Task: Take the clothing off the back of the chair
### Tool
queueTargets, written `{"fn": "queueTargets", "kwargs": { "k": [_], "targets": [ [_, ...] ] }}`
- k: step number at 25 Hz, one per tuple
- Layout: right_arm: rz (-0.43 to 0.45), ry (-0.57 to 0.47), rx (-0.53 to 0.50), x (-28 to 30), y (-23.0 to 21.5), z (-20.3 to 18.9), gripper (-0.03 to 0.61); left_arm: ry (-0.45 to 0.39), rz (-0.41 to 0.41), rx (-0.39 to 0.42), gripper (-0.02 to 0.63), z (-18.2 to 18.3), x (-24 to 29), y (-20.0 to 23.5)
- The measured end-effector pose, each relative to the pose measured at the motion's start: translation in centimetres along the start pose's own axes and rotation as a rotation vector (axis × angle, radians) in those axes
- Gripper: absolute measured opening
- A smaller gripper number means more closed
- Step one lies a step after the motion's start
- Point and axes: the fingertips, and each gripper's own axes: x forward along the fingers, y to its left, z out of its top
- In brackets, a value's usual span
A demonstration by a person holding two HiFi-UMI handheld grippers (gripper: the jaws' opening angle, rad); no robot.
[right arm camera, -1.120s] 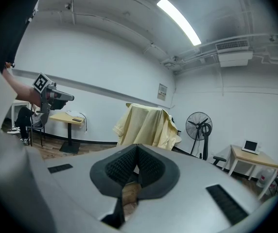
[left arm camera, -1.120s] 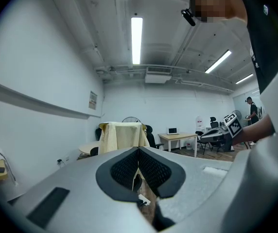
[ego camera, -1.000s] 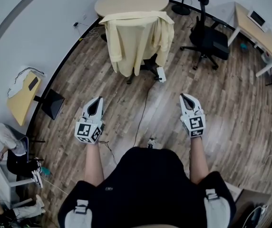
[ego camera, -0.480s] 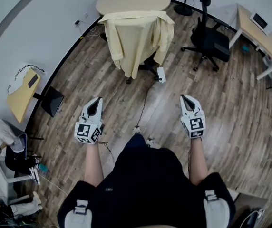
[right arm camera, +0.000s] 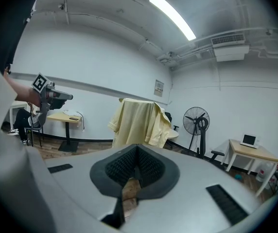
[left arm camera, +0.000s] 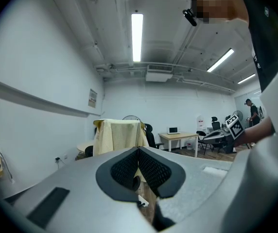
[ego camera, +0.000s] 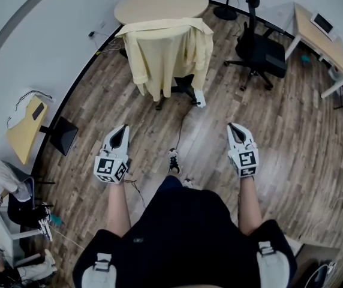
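The left gripper (ego camera: 122, 128) was clenched, its two dark pads pressed together with nothing between them. The right gripper (ego camera: 233, 126) was clenched too, also on nothing. Both were held out in front of the person, side by side and well apart, over the wooden floor (ego camera: 279, 137). One shoe (ego camera: 172, 159) showed on the floor between the two grippers and a little behind their tips.

Ahead of both grippers, and well apart from them, stood the chair (ego camera: 186, 87), of which only the dark base showed. A pale yellow shirt (ego camera: 162, 56) hung over the chair's back, covering it and reaching down toward the base, with one sleeve drooping on the side nearer the right gripper. Neither gripper touched the shirt. A small white object (ego camera: 200, 97) lay on the floor just beside the chair's base.

Beyond the chair was a round table (ego camera: 159, 2). Ahead of the right gripper and off to its outer side stood a black office chair (ego camera: 260, 48), and past that a desk (ego camera: 318, 38). To the outer side of the left gripper a small table (ego camera: 24, 128) stood by the wall, and a seated person (ego camera: 3, 182) was farther back on that side.
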Motion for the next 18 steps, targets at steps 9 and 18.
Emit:
{"fn": "queueTargets", "kwargs": {
  "k": [9, 18],
  "targets": [
    [-0.010, 0.009, -0.019, 2.6, -1.8, 1.0, -0.006, 0.006, -0.026, -0.010, 0.002, -0.1, 4.1, 1.4],
    [-0.032, 0.010, -0.038, 6.6, -4.2, 2.5, -0.006, -0.008, -0.035, -0.011, 0.002, 0.6, 9.1, 5.0]
  ]
}}
